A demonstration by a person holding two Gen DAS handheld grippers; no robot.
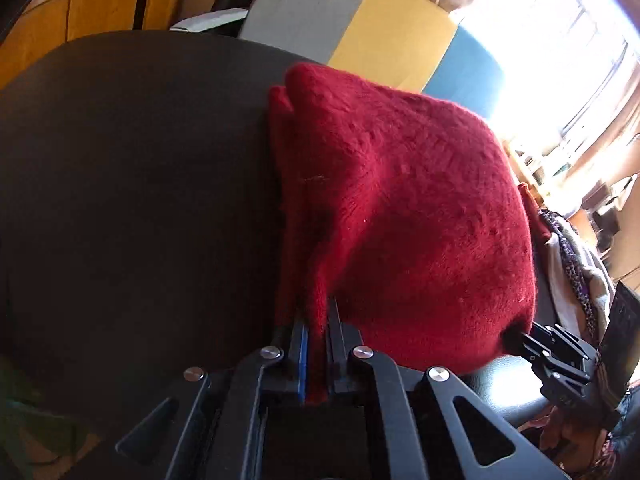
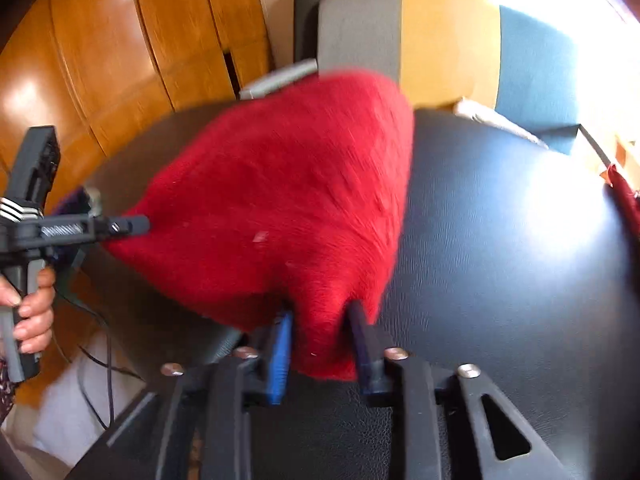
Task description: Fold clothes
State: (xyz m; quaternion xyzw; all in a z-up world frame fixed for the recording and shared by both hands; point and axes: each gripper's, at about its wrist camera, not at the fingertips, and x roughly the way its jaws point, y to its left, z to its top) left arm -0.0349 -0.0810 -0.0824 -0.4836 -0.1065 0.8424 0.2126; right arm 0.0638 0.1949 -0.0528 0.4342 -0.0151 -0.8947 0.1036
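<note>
Left wrist view: both grippers, left gripper (image 1: pixel 316 344) and right gripper (image 2: pixel 320 340), clamped on red sweater (image 1: pixel 400 208) (folded).

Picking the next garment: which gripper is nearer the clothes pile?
Right. The right gripper holds the red sweater corner beside the pile; left gripper grips the opposite corner.

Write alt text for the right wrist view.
The right gripper pinches a corner of a fuzzy red sweater above a black table, while the left gripper grips its far corner.
</note>
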